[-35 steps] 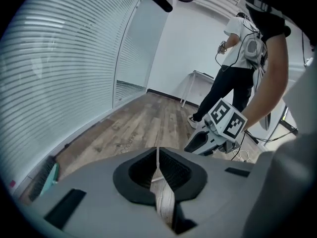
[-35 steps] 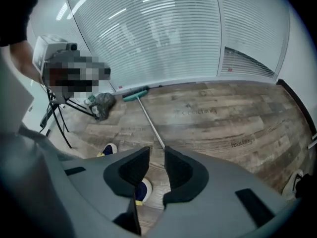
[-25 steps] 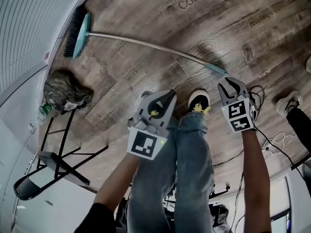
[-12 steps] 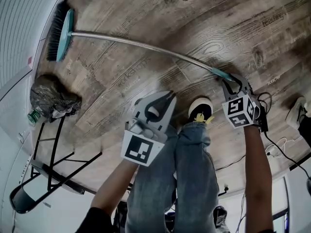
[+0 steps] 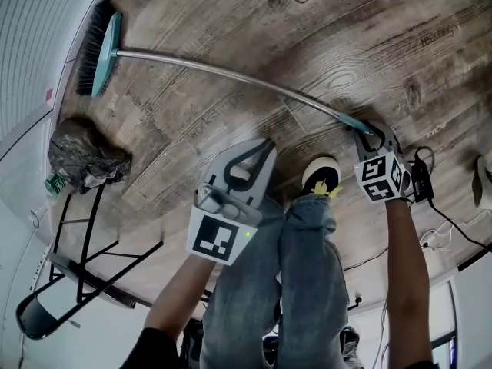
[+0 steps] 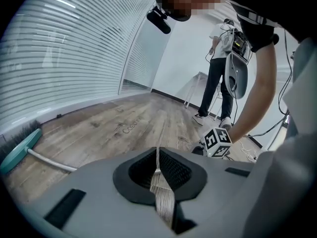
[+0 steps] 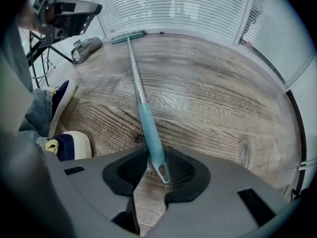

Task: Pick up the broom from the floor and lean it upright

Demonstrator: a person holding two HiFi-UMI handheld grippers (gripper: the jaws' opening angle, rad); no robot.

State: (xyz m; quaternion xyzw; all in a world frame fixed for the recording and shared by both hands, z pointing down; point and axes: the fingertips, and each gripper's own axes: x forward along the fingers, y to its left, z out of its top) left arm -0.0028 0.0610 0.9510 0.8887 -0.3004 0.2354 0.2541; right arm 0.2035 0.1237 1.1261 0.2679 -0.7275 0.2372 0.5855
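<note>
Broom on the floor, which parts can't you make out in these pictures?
Broom head: cut off by the left gripper view's dark edge; too small in the right gripper view to show bristles.
Handle's teal end: head view, tip hidden behind the right gripper, whose closing jaws straddle it.

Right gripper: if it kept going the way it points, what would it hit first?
The right gripper points steeply down: first the broom grip, lying between its closing fingers, probably untouched yet; right beneath, the floor.
</note>
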